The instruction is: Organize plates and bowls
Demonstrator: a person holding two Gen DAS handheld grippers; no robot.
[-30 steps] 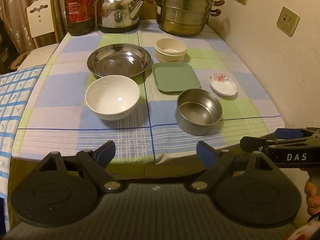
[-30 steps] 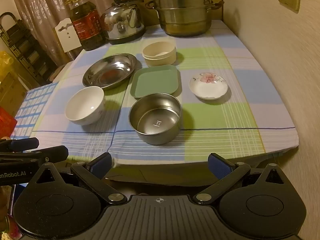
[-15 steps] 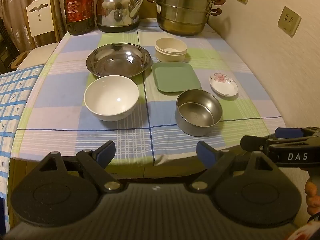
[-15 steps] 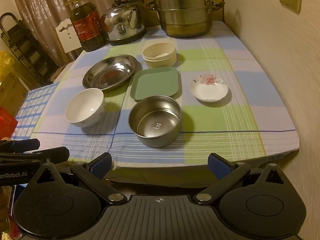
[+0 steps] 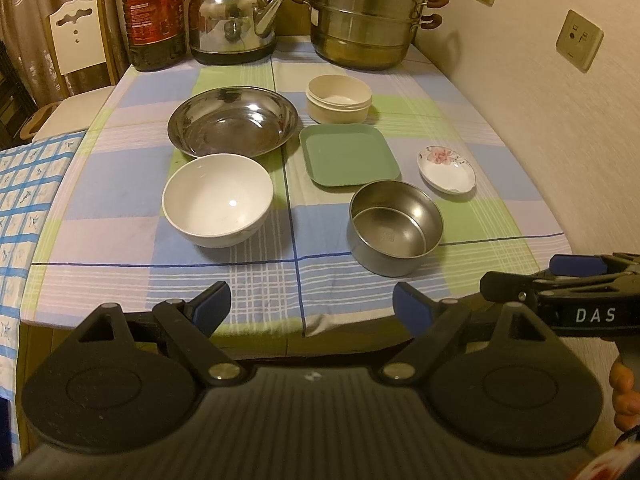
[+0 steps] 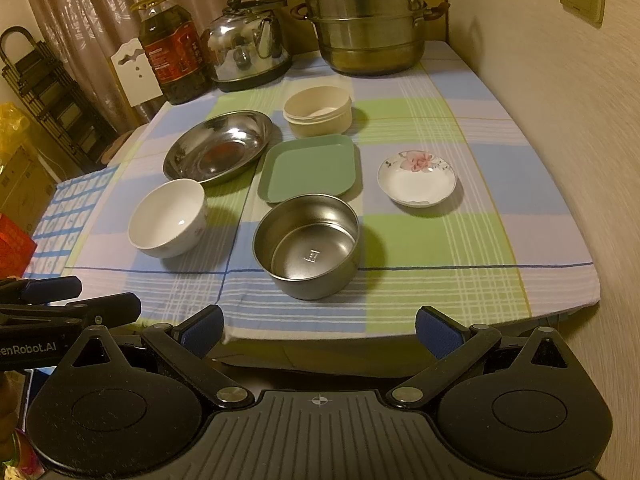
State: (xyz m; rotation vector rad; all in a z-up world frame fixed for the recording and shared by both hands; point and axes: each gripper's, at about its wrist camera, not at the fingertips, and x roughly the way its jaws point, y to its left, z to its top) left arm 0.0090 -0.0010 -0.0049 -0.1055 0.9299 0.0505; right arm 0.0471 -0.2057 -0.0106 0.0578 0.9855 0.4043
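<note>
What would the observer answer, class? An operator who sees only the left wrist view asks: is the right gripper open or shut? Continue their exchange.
Observer: The right gripper is wide open, with nothing between its fingers.
Operator: Is the white bowl plain? From here I see only its inside.
Observer: No. The white bowl has small pinkish flower marks on its outer wall.
Operator: The oil bottle's top is cut off in my view.
Observer: The oil bottle has a yellow cap with a handle.

Steel bowl (image 5: 395, 227) before tray (image 5: 349, 155); saucer (image 5: 446, 169) right
</note>
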